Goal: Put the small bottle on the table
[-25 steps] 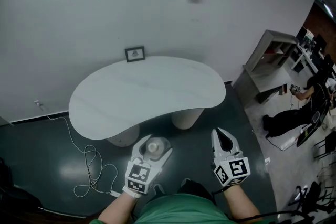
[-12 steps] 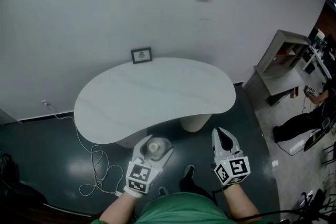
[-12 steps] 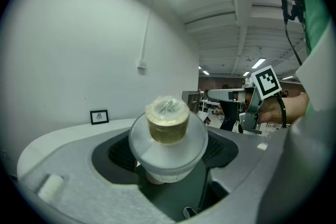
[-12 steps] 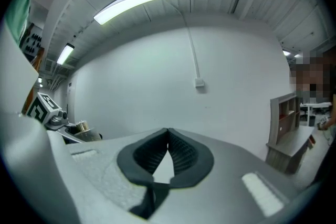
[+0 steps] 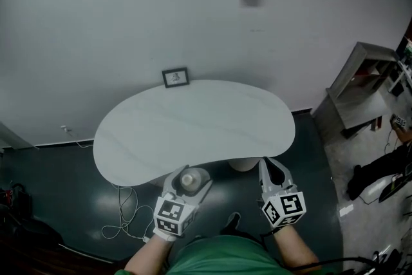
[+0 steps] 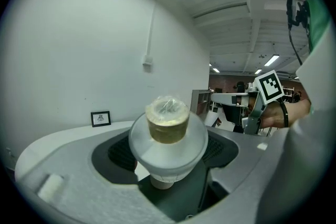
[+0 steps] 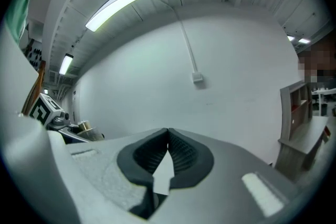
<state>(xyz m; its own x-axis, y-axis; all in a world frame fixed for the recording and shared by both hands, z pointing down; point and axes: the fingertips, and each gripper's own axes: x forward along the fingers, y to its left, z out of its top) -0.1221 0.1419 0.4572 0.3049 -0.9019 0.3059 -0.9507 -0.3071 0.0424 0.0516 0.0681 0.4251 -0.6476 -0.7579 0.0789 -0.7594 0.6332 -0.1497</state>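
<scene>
Left gripper clamps the small bottle upright, just short of the table ahead (right gripper closed, empty).

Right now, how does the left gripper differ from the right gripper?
The left gripper is shut on the small bottle; the right gripper holds nothing. The left gripper's fingers are spread by the bottle's wide body, while the right gripper's fingers meet at their tips. Both carry a marker cube and point toward the table.

White table, tan-capped bottle
</scene>
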